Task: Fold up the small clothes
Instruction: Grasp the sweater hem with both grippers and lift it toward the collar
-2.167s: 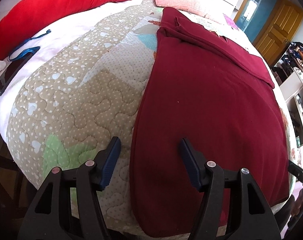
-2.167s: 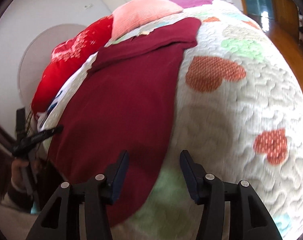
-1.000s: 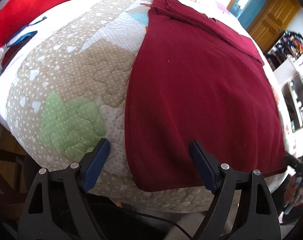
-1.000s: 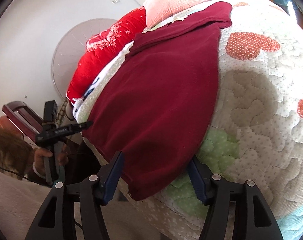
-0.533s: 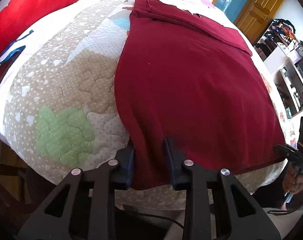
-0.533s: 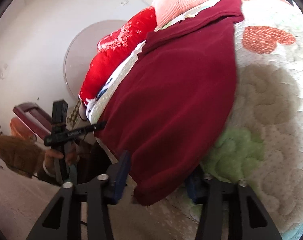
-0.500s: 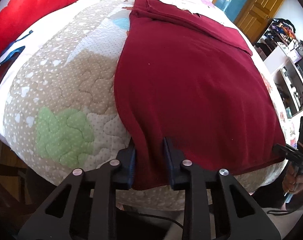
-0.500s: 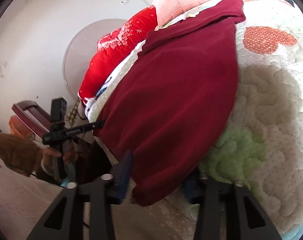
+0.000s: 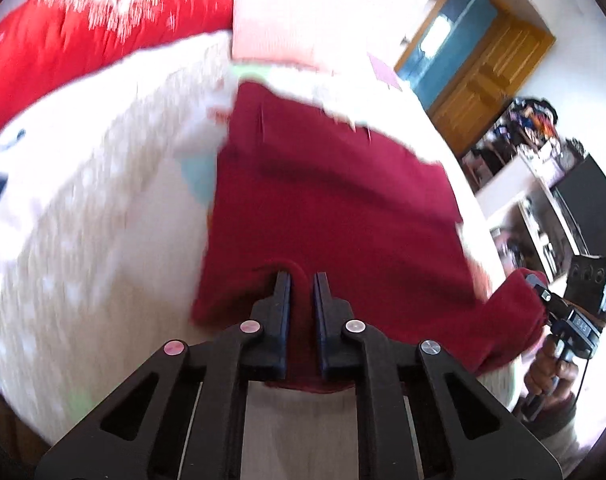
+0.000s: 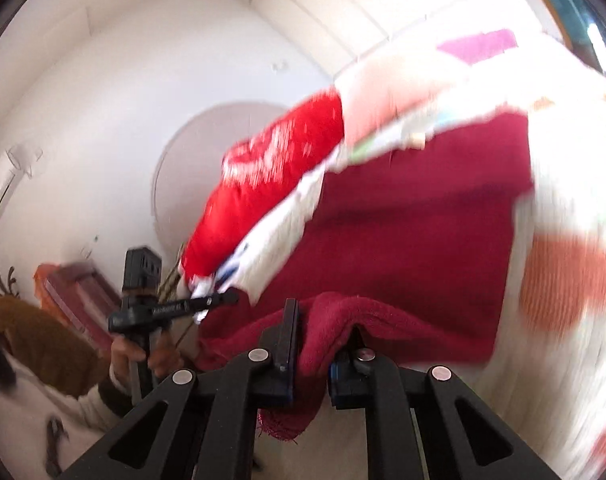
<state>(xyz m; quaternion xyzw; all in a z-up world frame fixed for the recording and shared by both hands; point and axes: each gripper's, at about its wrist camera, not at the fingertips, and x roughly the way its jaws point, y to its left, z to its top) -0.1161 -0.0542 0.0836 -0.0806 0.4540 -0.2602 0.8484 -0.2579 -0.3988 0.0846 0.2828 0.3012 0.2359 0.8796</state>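
A dark red garment (image 9: 327, 200) lies spread on the quilted bed (image 9: 83, 220); it also shows in the right wrist view (image 10: 415, 240). My left gripper (image 9: 301, 284) is shut on the garment's near hem at its left corner and holds it lifted off the quilt. My right gripper (image 10: 321, 328) is shut on the hem at the right corner, with cloth bunched between its fingers. The right gripper also shows at the right edge of the left wrist view (image 9: 543, 292). The left gripper shows in the right wrist view (image 10: 223, 300). Both views are motion-blurred.
A red cushion (image 9: 83, 32) and a pink pillow (image 9: 279, 40) lie at the head of the bed. A wooden door (image 9: 483, 76) and cluttered shelves (image 9: 543, 200) stand to the right. A dark wooden chair (image 10: 83, 292) stands left of the bed.
Both grippers closed on the garment's near hem and have lifted it and carried it up and forward over the bed. The near part of the garment has come off the quilt.
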